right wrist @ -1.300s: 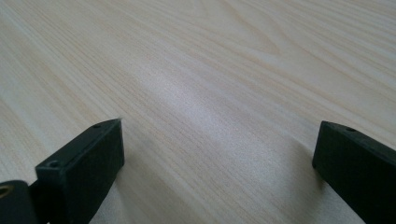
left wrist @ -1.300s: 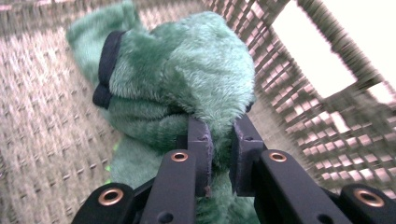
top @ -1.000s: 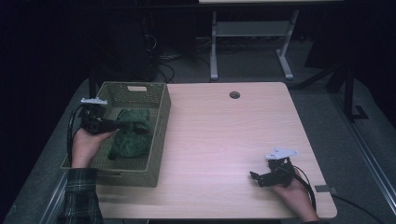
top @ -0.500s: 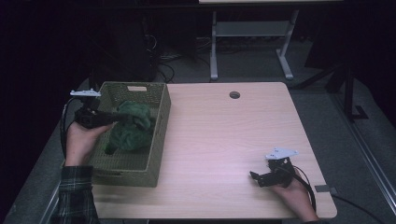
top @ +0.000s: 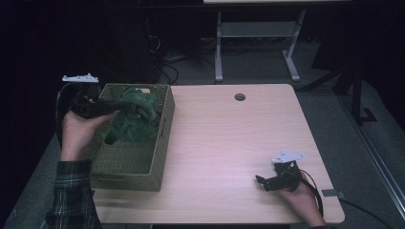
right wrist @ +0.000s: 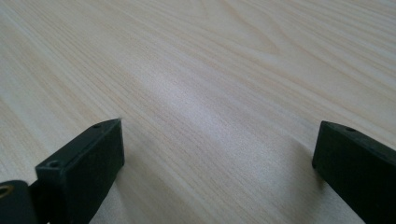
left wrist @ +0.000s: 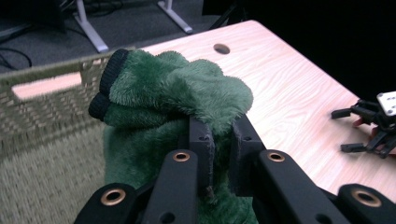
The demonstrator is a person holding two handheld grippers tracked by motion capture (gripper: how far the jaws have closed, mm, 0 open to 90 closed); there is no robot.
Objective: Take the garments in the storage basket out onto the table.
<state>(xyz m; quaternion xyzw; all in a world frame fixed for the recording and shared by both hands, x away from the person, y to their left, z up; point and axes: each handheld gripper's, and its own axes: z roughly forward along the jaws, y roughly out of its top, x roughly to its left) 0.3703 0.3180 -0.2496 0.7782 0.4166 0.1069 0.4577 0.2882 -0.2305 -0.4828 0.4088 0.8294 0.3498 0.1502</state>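
Green plush garment (left wrist: 177, 93) pinched in left claw (left wrist: 219, 140) above, apparently, basket (top: 143, 167).

The lower part of the green plush garment (left wrist: 168, 93) is hidden behind the left tool (left wrist: 219, 140), whose own body runs off the bottom edge. The basket (top: 160, 157) floor beneath the hanging cloth is covered. In the right tool view the bench (right wrist: 210, 70) looks blurred towards its far edge.

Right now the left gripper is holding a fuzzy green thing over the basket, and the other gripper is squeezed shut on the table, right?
Not quite. The right gripper is open, jaws wide apart over the bare table, as the right gripper view shows. The left gripper does hold the fuzzy green thing over the basket.
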